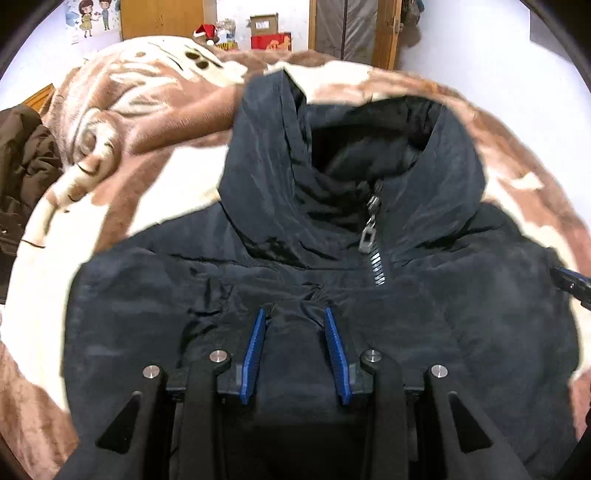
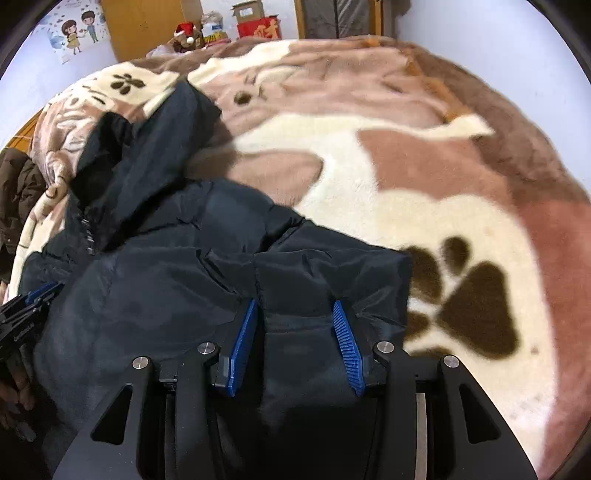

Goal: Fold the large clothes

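Left gripper [image 1: 294, 314] pinches a bunched fold of the dark puffer jacket [image 1: 424, 295] at lower centre; right gripper [image 2: 295, 308] likewise clamps jacket fabric, which lies across the paw-print blanket [image 2: 424, 177]

A plush blanket [image 2: 424, 177] in brown, pink and cream covers the bed ahead of the claws, with a dark paw print [image 2: 476, 310] just right of the right claw. Far ahead stand white walls, a cartoon couple poster [image 1: 92, 16] at upper left, a wooden door [image 1: 166, 18], a red box [image 1: 271, 40] under a cardboard box [image 1: 264, 24], and a Santa hat [image 1: 205, 31]. A brown coat [image 1: 26, 158] lies far left
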Available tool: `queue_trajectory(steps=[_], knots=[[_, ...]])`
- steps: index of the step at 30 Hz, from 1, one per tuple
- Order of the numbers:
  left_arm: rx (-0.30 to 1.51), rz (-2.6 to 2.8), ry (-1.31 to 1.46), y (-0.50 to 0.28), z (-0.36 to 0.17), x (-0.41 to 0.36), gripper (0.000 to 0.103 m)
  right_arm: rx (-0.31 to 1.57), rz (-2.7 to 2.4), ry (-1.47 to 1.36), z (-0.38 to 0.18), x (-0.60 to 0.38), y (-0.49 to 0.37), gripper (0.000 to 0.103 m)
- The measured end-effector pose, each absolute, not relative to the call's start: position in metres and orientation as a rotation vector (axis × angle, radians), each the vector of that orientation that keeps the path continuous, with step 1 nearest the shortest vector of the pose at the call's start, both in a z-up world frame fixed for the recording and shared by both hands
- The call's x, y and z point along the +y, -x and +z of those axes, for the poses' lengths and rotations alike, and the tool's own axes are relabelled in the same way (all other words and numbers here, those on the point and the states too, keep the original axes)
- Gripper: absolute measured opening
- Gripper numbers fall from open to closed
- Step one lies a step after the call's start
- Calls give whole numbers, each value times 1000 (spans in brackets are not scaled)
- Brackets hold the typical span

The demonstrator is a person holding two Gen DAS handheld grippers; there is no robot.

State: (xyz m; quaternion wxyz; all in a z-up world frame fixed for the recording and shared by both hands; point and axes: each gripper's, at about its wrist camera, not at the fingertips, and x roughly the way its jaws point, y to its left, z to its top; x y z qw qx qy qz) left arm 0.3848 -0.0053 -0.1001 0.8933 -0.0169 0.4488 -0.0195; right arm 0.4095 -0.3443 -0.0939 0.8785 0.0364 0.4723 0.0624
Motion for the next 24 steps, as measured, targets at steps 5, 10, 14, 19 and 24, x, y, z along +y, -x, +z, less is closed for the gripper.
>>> queue_trajectory(steps=[5, 10, 14, 19, 24], knots=[[845, -102, 68, -338, -72, 0, 36, 907, 197, -105, -60, -335, -359, 44], [957, -84, 85, -340, -117, 0, 37, 1026, 205, -75, -102, -315, -350, 44], [957, -77, 78, -344, -123, 0, 38, 1040, 192, -28, -116, -307, -355, 44], [981, -49, 92, -334, -107, 2, 37, 1050, 186, -50, -98, -309, -346, 44], [933, -64, 113, -287, -72, 2, 39, 1000, 216, -66, -63, -307, -301, 44]])
